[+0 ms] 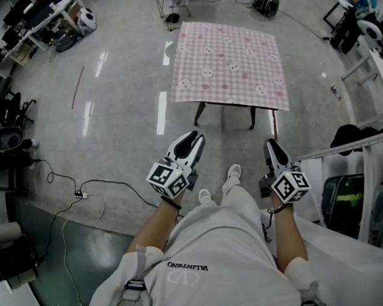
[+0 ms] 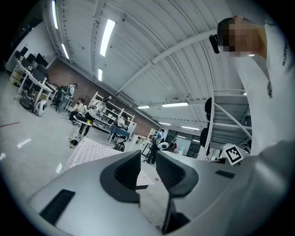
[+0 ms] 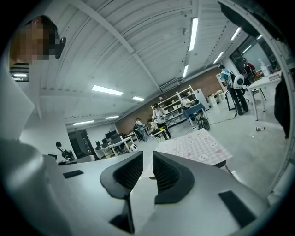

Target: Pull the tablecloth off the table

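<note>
The tablecloth (image 1: 229, 63) is pink-and-white checked with small printed figures. It lies spread flat over the counter (image 1: 199, 113), covers the whole top, and hangs slightly over the near edge. Only the counter's dark legs show below that edge. The counter stands on the grey floor (image 1: 117, 115), well apart from the person and straight ahead of them.

The left gripper (image 1: 190, 143) is held in front of the person's body, pointing toward the counter. Its jaws are spread with a clear gap, and nothing sits between them. In the left gripper view, the tablecloth (image 2: 87, 150) appears beyond the jaw tips, far off and not touched.

The right gripper (image 1: 271, 146) is held level with the left, beside it and apart from it, also pointing toward the counter. Its jaws stand apart with a narrower gap, and nothing is between them. In the right gripper view, the tablecloth (image 3: 198, 145) shows beyond and to the right of the jaw tips, not touched.

Each gripper carries its marker cube at the rear, near the wrist: left cube (image 1: 167, 180), right cube (image 1: 291, 185).

The person's shoes (image 1: 234, 173) rest on the floor between the two grippers. A cable (image 1: 109, 187) runs across the floor to the person's left.
</note>
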